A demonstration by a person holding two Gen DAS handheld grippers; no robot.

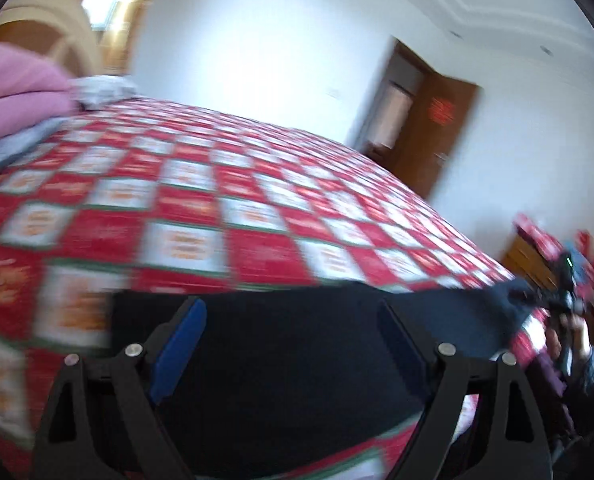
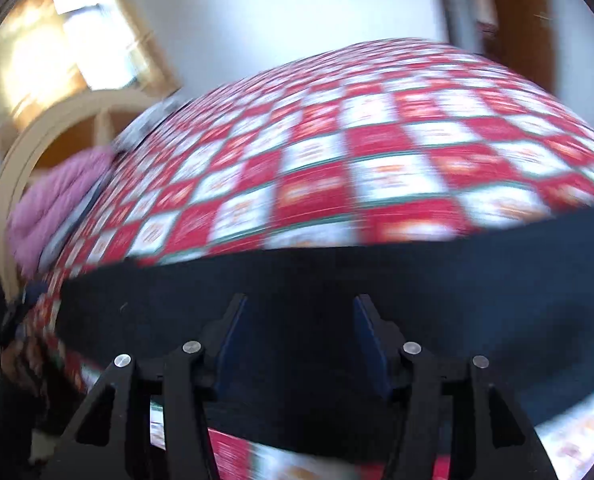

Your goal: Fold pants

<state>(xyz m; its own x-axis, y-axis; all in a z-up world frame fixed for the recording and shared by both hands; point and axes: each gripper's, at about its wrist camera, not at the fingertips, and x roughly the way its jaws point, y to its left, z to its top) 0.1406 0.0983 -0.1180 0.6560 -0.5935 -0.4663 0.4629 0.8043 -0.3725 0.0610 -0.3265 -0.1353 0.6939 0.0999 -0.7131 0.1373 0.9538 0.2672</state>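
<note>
Pants (image 1: pixel 281 360) dark, motion-blurred, near edge hidden behind both tools; spread flat on checked bedspread (image 1: pixel 217 200). Left gripper (image 1: pixel 289 340) and right gripper (image 2: pixel 299 340) spread apart above cloth, pinching nothing.

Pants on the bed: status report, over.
Left tool open, right tool open, nothing gripped. Dark pants flat on checkered bedspread. Nothing in the way.

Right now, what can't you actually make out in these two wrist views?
- Pants: left wrist view, near part hidden by the left gripper; folds unreadable, dark cloth.
- Pants, right wrist view: right end cut off by the lens edge; near edge hidden by the right gripper.
- Bedspread pattern: motion blur, motifs illegible.
- Pink bedding: cut by the left edge.
- Red sign on the door: blurred, too small.
</note>
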